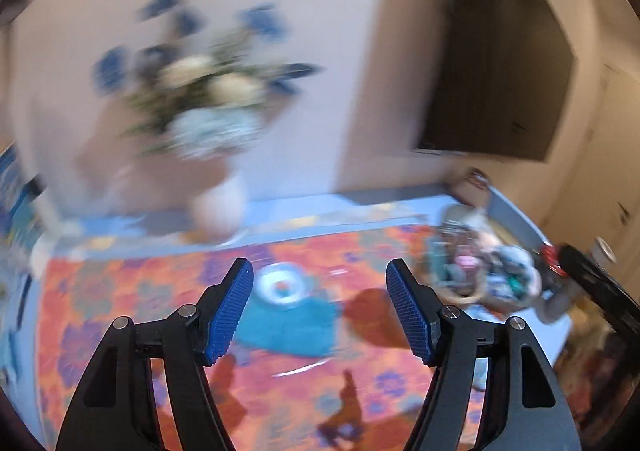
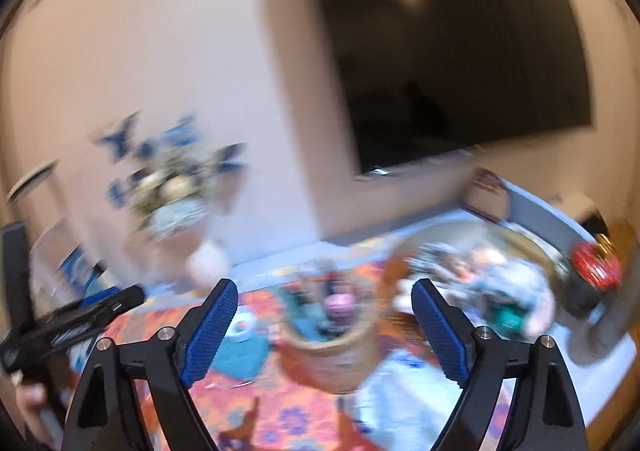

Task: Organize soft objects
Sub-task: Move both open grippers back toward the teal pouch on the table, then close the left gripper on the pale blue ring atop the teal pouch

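Orange floral tablecloth [image 1: 120,291] under a wall-mounted television [image 2: 460,63] — each hand-held gripper wide, empty.

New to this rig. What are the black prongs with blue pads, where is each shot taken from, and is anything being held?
No robot arm here: a person holds a two-finger gripper in each hand, and a fisheye camera on each looks forward along its fingers. One picture is from the left gripper, the other from the right gripper. Both are open and hold nothing. Everything is motion-blurred. Below lies an orange floral cloth with a teal cloth on it, and a woven basket with soft items that are too blurred to name. A flower vase stands by the wall, and a dark screen hangs on it.
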Motion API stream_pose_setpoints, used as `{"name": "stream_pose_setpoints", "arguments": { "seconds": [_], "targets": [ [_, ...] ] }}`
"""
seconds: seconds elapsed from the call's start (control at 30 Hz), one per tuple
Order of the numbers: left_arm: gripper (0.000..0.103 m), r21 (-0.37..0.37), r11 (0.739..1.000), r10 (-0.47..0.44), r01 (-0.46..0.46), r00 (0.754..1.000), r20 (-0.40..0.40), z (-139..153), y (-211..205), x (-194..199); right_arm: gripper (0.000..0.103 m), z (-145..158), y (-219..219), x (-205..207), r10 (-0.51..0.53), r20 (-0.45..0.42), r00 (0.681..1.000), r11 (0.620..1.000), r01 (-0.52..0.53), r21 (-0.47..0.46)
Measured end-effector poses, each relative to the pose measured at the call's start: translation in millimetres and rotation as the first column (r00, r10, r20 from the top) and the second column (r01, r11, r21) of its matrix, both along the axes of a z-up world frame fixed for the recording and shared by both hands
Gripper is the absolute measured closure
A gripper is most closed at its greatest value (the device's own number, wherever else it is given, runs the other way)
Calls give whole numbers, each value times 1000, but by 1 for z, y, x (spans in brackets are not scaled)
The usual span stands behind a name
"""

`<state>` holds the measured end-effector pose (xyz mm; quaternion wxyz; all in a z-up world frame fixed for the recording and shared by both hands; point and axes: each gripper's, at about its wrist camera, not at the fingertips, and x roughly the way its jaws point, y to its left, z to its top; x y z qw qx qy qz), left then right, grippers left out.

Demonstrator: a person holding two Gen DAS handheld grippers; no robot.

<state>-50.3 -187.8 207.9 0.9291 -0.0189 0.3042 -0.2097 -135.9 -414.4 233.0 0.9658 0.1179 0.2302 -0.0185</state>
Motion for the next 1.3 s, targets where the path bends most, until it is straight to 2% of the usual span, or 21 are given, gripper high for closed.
{"name": "stream_pose_setpoints", "arguments": {
  "seconds": [0.1, 0.2, 0.27, 0.37, 0.53, 0.63, 0.7, 0.77, 0.8, 0.9, 0.97, 1.03, 1.13, 1.3],
  "targets": [
    [36, 3, 994, 111, -111, 994, -20, -12, 44, 7, 11, -3, 49, 2, 113, 4, 994, 989, -112, -101],
    [36, 31, 980, 200, -199, 978, -53, -34, 77, 15, 9, -20, 95, 11, 218, -53, 974, 962, -224, -155],
    [36, 48, 971, 236, -233, 968, -81, -53, 91, 22, 9, -41, 119, 23, 282, -113, 953, 944, -296, -143],
    [36, 96, 959, 277, -267, 953, -123, -91, 102, 32, 9, -87, 147, 47, 358, -237, 903, 921, -383, -71],
    [36, 149, 945, 314, -290, 934, -173, -140, 115, 40, 9, -160, 169, 78, 349, -398, 848, 918, -395, -37],
    [36, 181, 933, 344, -312, 920, -186, -161, 120, 44, 9, -184, 174, 86, 324, -447, 834, 921, -386, -52],
    [36, 205, 924, 360, -324, 916, -177, -172, 120, 44, 9, -194, 178, 89, 314, -466, 827, 920, -387, -68],
    [31, 247, 912, 379, -327, 903, -203, -182, 118, 49, 8, -197, 183, 92, 291, -488, 823, 915, -389, -111],
    [26, 253, 910, 381, -329, 904, -193, -182, 117, 50, 7, -198, 185, 92, 291, -487, 824, 911, -394, -123],
    [17, 268, 907, 379, -324, 906, -189, -184, 114, 51, 0, -201, 183, 94, 283, -502, 817, 909, -395, -131],
    [12, 274, 904, 386, -327, 901, -198, -186, 115, 53, 0, -202, 179, 98, 288, -506, 813, 913, -392, -110],
    [0, 262, 905, 393, -334, 893, -219, -187, 118, 54, 0, -201, 179, 98, 286, -507, 813, 913, -393, -114],
    [0, 250, 907, 401, -339, 879, -260, -191, 123, 61, 0, -201, 178, 97, 286, -508, 813, 912, -394, -118],
    [1, 258, 905, 401, -338, 881, -252, -192, 121, 61, 0, -201, 179, 97, 286, -507, 813, 912, -394, -117]
  ]
}}
